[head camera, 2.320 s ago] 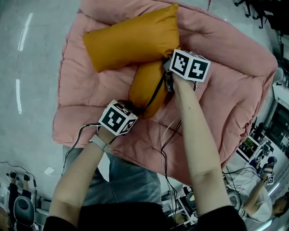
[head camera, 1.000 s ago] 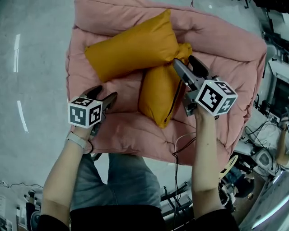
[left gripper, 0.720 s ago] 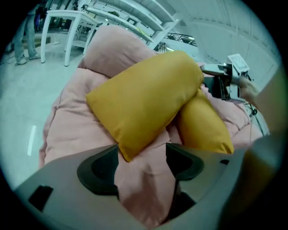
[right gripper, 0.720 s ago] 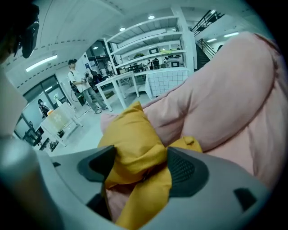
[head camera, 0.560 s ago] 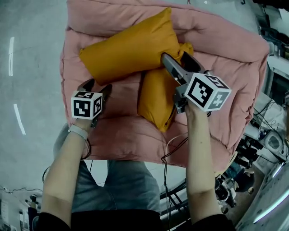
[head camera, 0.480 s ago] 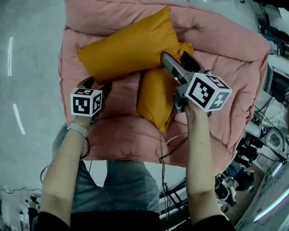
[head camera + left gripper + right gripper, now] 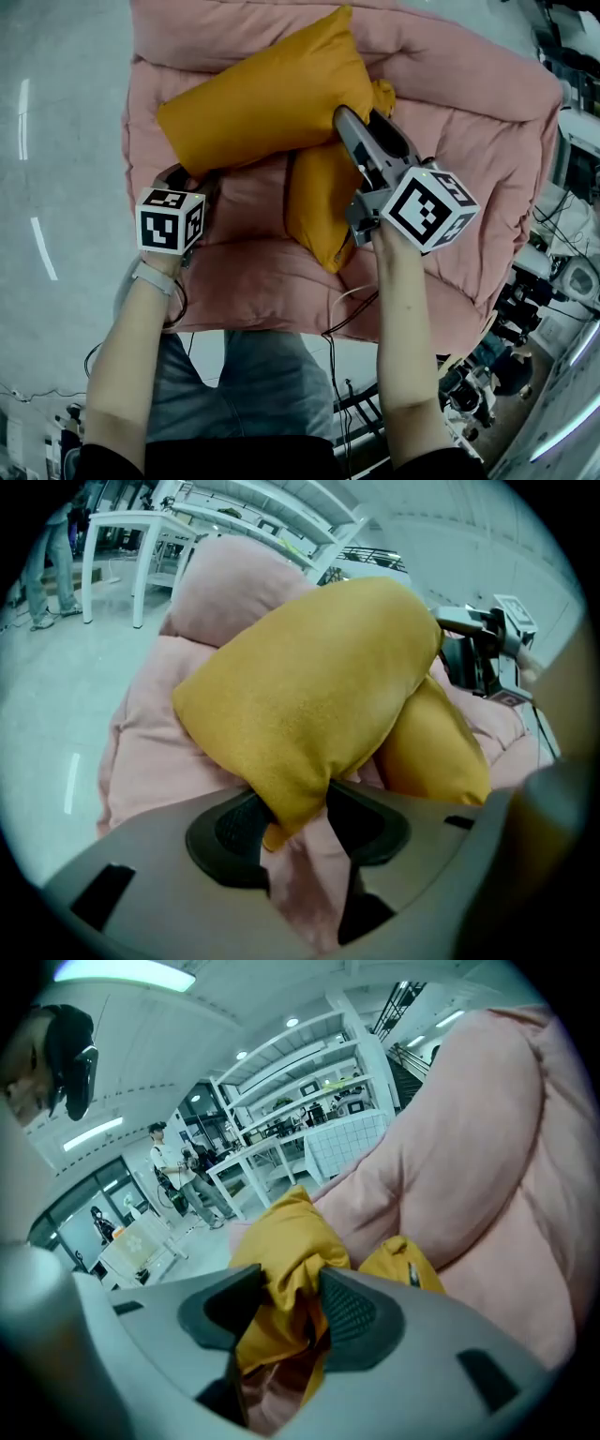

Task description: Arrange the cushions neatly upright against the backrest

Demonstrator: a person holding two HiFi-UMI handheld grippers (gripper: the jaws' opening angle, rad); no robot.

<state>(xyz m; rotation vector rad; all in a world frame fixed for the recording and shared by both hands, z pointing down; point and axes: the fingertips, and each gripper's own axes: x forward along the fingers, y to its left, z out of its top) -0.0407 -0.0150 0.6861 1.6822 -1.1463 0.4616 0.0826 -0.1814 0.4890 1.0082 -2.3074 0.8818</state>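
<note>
The large orange cushion (image 7: 262,94) aslant on the pink padded seat (image 7: 469,159), one low corner pinched in the left gripper (image 7: 190,176), jaws just closed on it, the opposite corner pinched likewise by the right gripper (image 7: 361,127), a second orange cushion (image 7: 319,202) between the two grippers, partly beneath the right one.

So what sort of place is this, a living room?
More likely a lab or workshop hall: tall white shelving, worktables, a bare polished floor, and cluttered equipment beside the pink sofa.

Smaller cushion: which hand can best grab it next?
Right, probably. Right gripper lies over the smaller cushion; left gripper sits farther off. Both grippers' jaws have just been closing on corners of the bigger cushion.
</note>
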